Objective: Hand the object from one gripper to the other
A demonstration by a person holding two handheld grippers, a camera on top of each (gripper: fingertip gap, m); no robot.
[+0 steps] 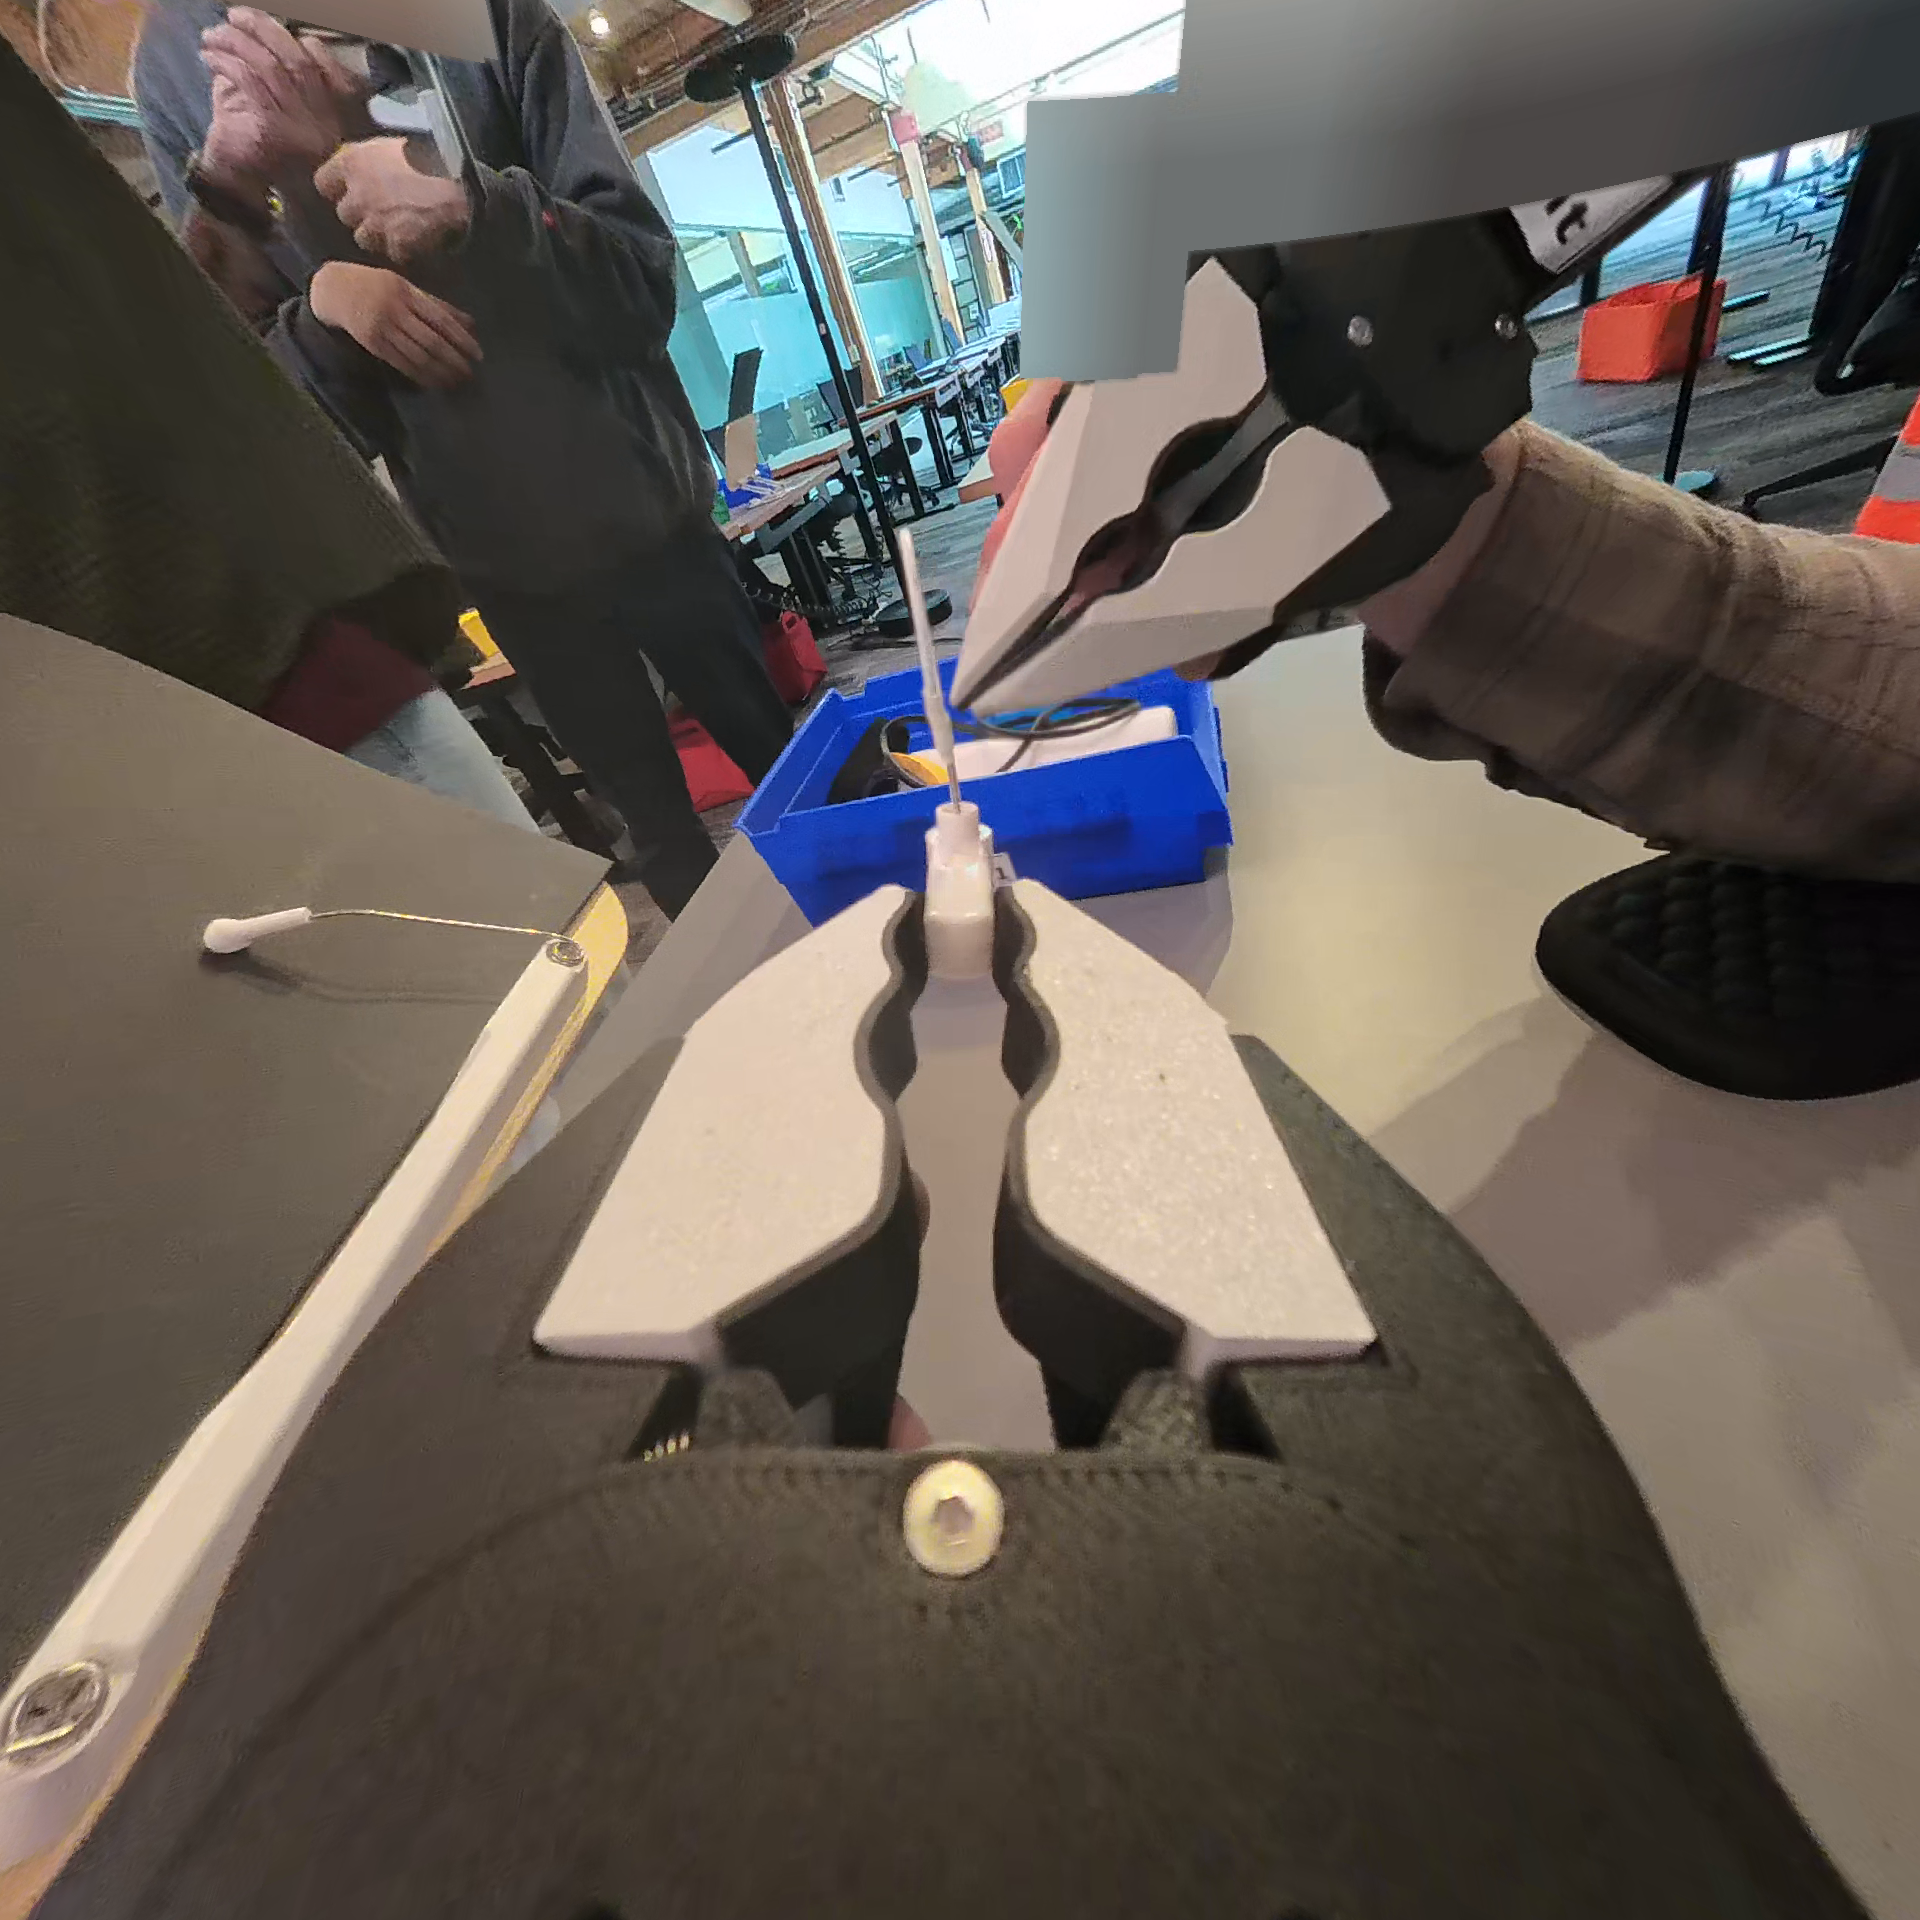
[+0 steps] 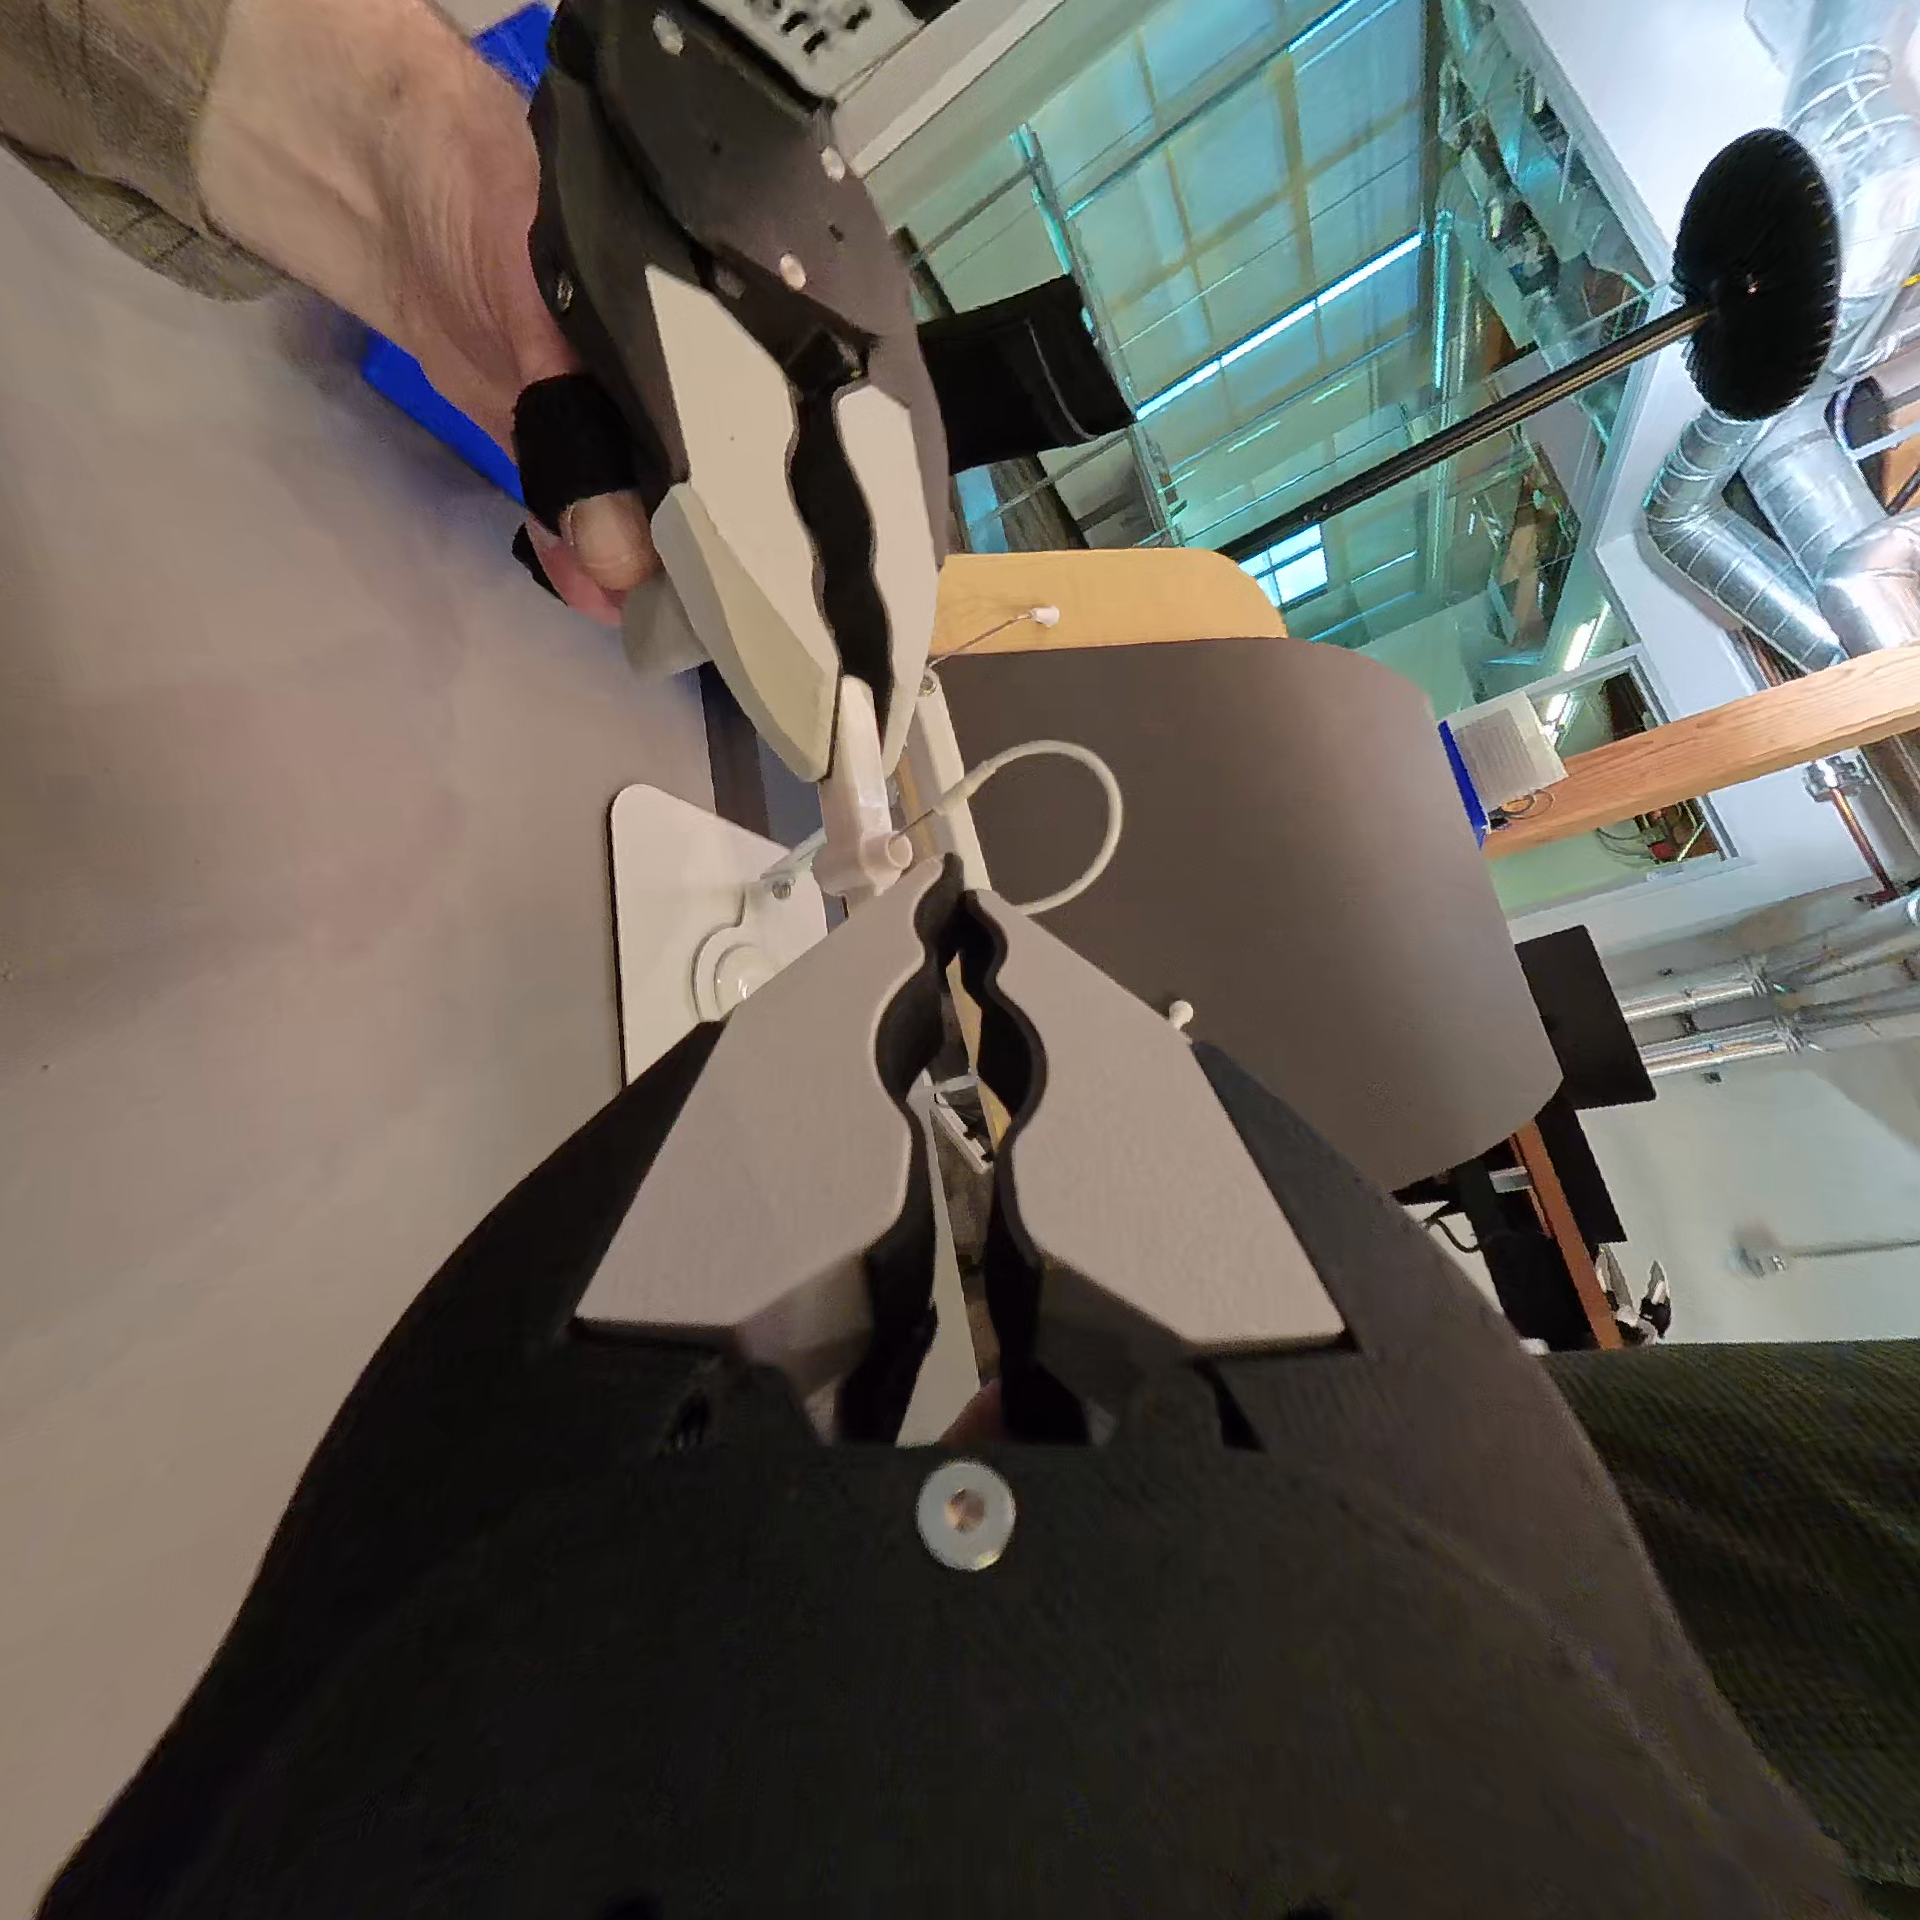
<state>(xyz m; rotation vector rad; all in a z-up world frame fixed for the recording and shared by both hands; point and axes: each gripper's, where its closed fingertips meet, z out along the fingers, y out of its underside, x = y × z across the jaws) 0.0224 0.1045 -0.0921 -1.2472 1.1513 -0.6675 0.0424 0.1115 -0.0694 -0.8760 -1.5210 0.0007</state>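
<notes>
- Grey tabletop [image 1: 1351, 935] carries a blue bin [image 1: 997, 831]; a black board [image 1: 208, 987] stands beside it.
- Left gripper [image 1: 957, 914] is clamped on the base of the white object [image 1: 956, 883], whose thin rod points up.
- Right gripper [image 2: 951, 883] has its tips almost together, right at the rod; whether they pinch it is unclear.

- The white object's [image 1: 957, 914] lower end is buried between the left claw's [image 1: 957, 940] fingers, out of sight.
- Right claw [image 2: 948, 883] tips nearly meeting; what they pinch, if anything, is too fine to tell.
- Blue bin [image 1: 997, 831] contents half-hidden behind its wall.
- Black board [image 1: 208, 987] runs off the left edge.
</notes>
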